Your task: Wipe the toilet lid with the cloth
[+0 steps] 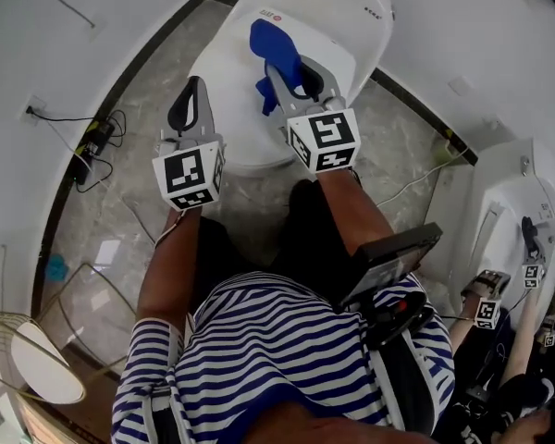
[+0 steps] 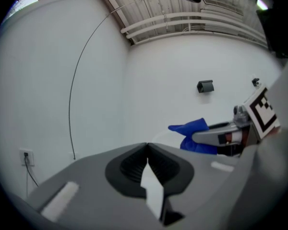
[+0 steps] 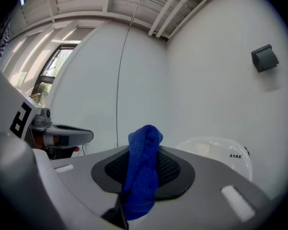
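White curved walls [image 1: 55, 54] met a grey marbled floor [image 1: 120, 211] along a dark skirting strip [image 1: 129, 77]; a wall socket [image 1: 32, 109] with black cables [image 1: 94, 144] sat at the left; the white toilet lid [image 1: 227, 91] lay closed in the middle; a second toilet [image 1: 509, 206] stood far right. The left gripper [image 1: 194, 86] hovered beside the lid, its jaws together on nothing; the right gripper [image 1: 301, 80] had its jaws clamped on the cloth [image 1: 270, 43], a bright blue, nubbly, bunched fold held over the lid; contact with the lid could not be told.
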